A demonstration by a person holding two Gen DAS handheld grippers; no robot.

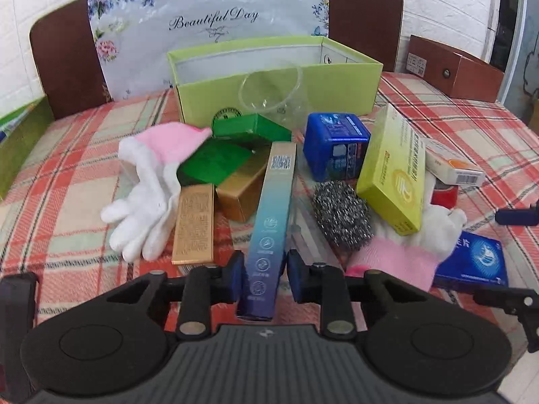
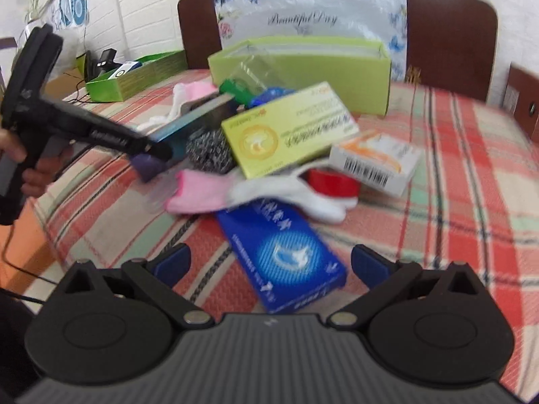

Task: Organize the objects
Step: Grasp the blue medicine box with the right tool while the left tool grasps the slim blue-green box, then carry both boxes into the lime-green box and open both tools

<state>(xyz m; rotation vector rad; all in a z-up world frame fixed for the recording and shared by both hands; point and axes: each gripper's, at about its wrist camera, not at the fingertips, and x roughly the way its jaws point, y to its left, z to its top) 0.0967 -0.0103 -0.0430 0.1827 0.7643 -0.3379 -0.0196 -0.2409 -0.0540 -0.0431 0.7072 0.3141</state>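
My left gripper has its jaws closed around the near end of a long blue-teal box; its far end leans on a gold box. It also shows in the right wrist view, gripping that box. My right gripper is open and empty, its jaws either side of a flat blue box on the checked tablecloth. An open green box stands at the back.
The pile holds a yellow-green box, a steel scourer, a blue tub, white-pink gloves, a green box, a slim gold box, a white-orange box and red tape. A clear cup leans on the green box.
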